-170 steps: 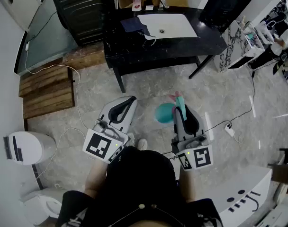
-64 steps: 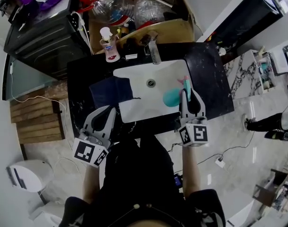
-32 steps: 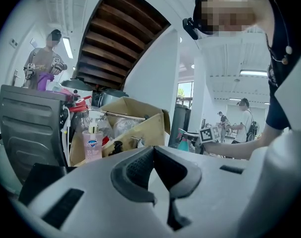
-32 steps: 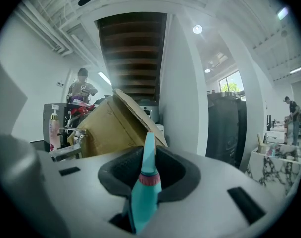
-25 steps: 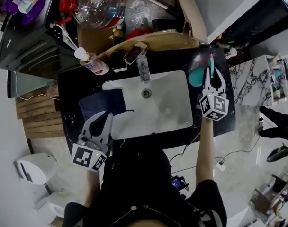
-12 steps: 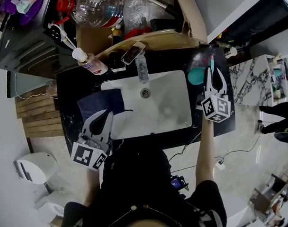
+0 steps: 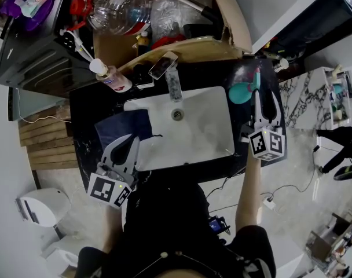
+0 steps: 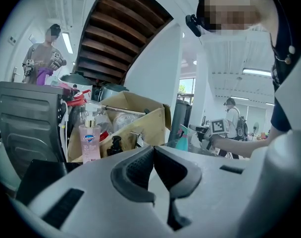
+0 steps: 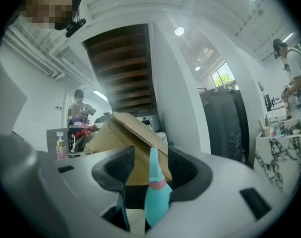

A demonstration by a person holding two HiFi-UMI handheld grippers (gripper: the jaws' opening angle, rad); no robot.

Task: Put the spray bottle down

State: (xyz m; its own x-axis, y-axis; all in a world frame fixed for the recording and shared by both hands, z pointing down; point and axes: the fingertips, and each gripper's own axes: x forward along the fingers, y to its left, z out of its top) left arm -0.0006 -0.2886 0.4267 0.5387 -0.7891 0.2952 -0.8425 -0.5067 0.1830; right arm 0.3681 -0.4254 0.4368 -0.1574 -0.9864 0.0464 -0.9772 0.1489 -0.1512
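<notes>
Close beside spray bottle (image 7: 241,91): white sink (image 7: 193,138), faucet (image 7: 173,86), cardboard box (image 7: 182,46) behind.

Bright, even indoor light. Ceiling lamp (image 9: 179,31) and window (image 9: 220,76) glare mildly. Gripper views have heavy fisheye, dark corners and soft foreground; head view sharp.

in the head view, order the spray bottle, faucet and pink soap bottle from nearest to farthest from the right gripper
The right gripper's jaws have just been opening, with the spray bottle between them, not gripped.
1. spray bottle: at its tips, right end.
2. faucet: further left, in the middle.
3. pink soap bottle: far left, at the back.
</notes>
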